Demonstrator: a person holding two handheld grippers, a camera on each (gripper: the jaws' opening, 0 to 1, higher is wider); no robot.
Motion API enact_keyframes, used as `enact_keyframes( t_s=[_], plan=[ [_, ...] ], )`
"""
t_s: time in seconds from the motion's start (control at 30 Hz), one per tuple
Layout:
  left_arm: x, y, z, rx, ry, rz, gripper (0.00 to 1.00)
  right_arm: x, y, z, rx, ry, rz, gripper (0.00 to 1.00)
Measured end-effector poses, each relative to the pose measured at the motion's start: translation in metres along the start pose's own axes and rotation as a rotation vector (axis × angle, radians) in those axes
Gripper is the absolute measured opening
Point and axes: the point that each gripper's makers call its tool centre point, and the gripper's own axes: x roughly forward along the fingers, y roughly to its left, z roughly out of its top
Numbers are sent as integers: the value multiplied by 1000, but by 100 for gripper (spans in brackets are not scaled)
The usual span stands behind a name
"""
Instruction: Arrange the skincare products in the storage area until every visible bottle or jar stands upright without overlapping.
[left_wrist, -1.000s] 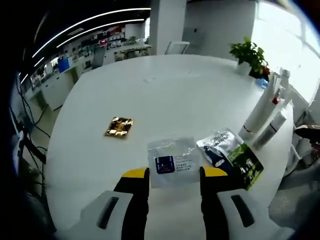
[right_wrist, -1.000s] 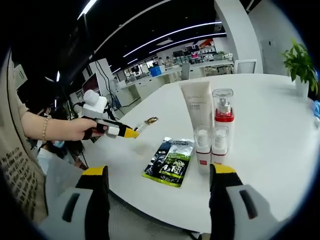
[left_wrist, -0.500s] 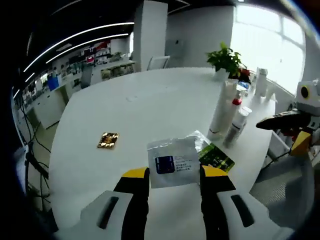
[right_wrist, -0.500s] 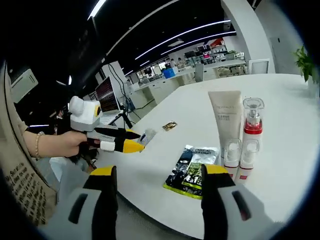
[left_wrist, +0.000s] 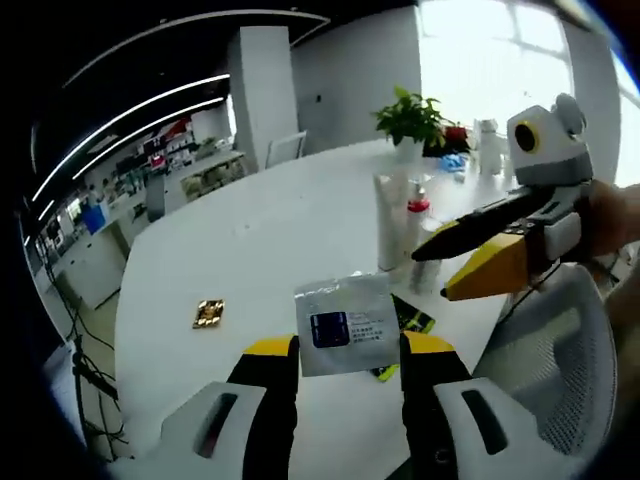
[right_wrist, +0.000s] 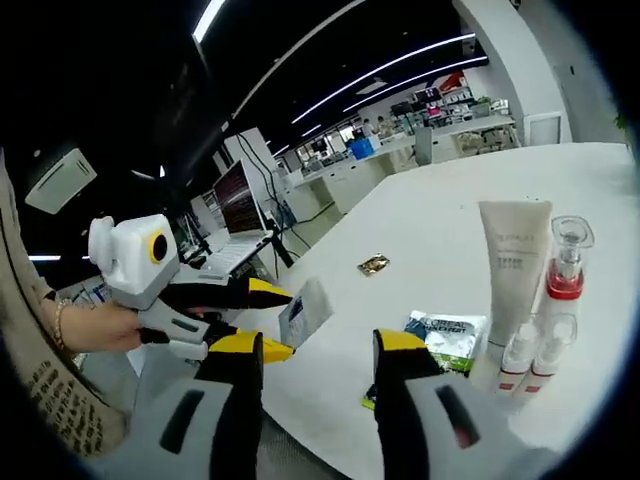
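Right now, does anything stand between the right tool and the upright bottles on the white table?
Nothing visible blocks it. The right tool is open and empty; the white tube and red-collared pump bottle stand to its right, and the flat green sachet lies nearer.

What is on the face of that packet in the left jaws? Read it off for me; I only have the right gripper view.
Observer: The left gripper is shut on a clear sachet; its face carries a dark blue square label, with print too small to read.
Operator: Now report what stands farthest back.
Observer: A potted plant stands on the white table, beyond the white tube and the red-collared pump bottle.
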Motion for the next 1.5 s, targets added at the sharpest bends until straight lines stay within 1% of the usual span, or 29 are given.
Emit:
enact_keyframes(
  t_s=[0.03,0.07,0.1,0.2,0.33,0.43,0.53,0.7,0.73,0.87,0.93,0.97,1.13,1.17,1.23,1.3,1.37,1.4,1.43,1.47,1.5],
  plan=[
    [-1,-1,0,2,-1,-1,38,1,0,0,14,-4,6,38],
    [-1,-2,0,2,-2,-2,38,2,1,2,51,-21,15,37],
    [-1,-3,0,0,-3,-6,38,2,2,3,62,-27,22,36],
    [-4,-6,0,5,-4,-12,38,3,0,1,82,-24,26,29],
    [-7,-12,4,8,-7,-18,38,4,3,-1,140,-32,51,23],
    [-8,-14,5,8,-8,-22,38,5,6,-2,147,-30,63,19],
    [-8,-17,6,10,-9,-22,38,5,9,-3,144,-22,76,17],
    [-9,-20,5,0,-3,-19,38,3,8,-3,159,-30,75,4],
    [-10,-21,4,-4,-2,-20,38,2,8,-3,163,-32,78,3],
    [-10,-22,4,-12,0,-18,38,1,14,-1,187,-46,107,1],
    [-11,-23,3,-14,1,-23,36,1,15,-1,176,-45,111,1],
    [-11,-23,4,-17,-2,-23,37,1,15,-1,173,-42,113,1],
    [-12,-28,5,-75,-16,-59,48,-1,12,0,171,-42,114,1],
    [-12,-28,5,-96,-23,-67,49,-2,11,2,173,-44,116,1],
    [-14,-29,5,-171,-47,-93,51,-3,10,5,181,-47,120,1],
    [-16,-27,5,-221,-63,-113,55,-5,10,8,185,-52,132,1],
    [-19,-25,7,-295,-95,-154,59,-5,12,9,182,-45,153,1],
    [-22,-27,11,-349,-128,-202,59,-6,14,10,176,-41,166,1],
    [-24,-25,13,-397,-148,-219,58,-6,15,10,171,-37,173,1],
    [-26,-24,14,-436,-160,-249,57,-6,15,10,168,-34,180,1],
    [-27,-23,13,-421,-156,-265,57,-7,16,11,170,-36,189,1]
  ],
)
